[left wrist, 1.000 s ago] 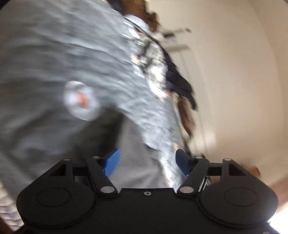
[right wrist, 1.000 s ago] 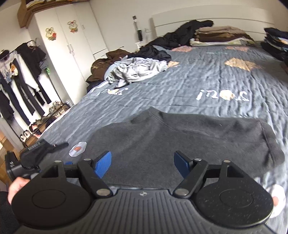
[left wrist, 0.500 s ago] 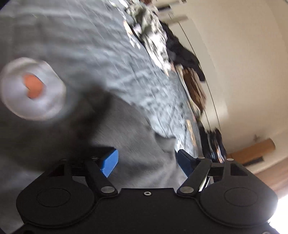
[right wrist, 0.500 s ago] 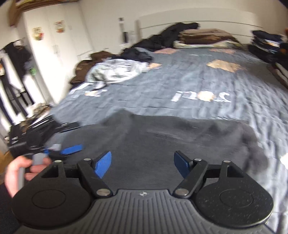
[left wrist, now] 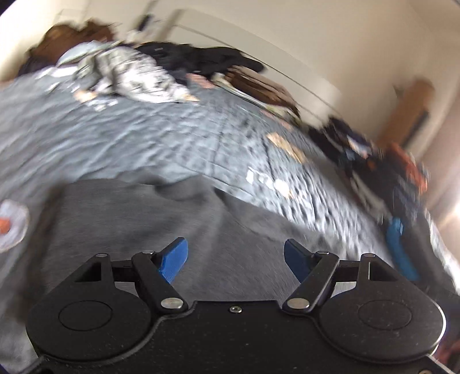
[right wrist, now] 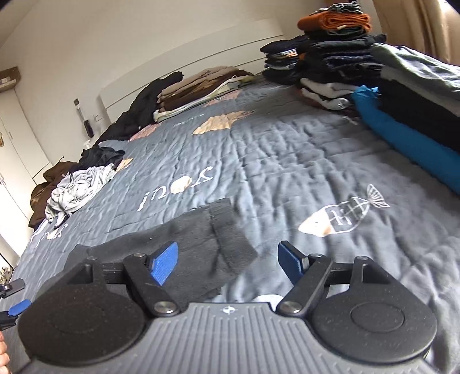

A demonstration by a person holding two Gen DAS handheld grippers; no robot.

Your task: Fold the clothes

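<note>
On the grey quilted bed (right wrist: 287,149) a dark sweater (right wrist: 184,238) lies flat; both grippers (left wrist: 235,256) (right wrist: 227,259) gape empty.

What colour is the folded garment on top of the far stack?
Orange, clearest in the right wrist view.

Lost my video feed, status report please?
Left gripper open, empty. Right gripper open, empty, over the dark grey sweater lying on the bedspread. Nothing in the way.

Your left wrist view looks low and tilted across the grey quilted bedspread (left wrist: 161,138) toward the headboard wall, heavily blurred. Your right wrist view faces the same bedspread (right wrist: 287,149) from close above. Both share the dark grey sweater (left wrist: 138,218) (right wrist: 207,241).
</note>
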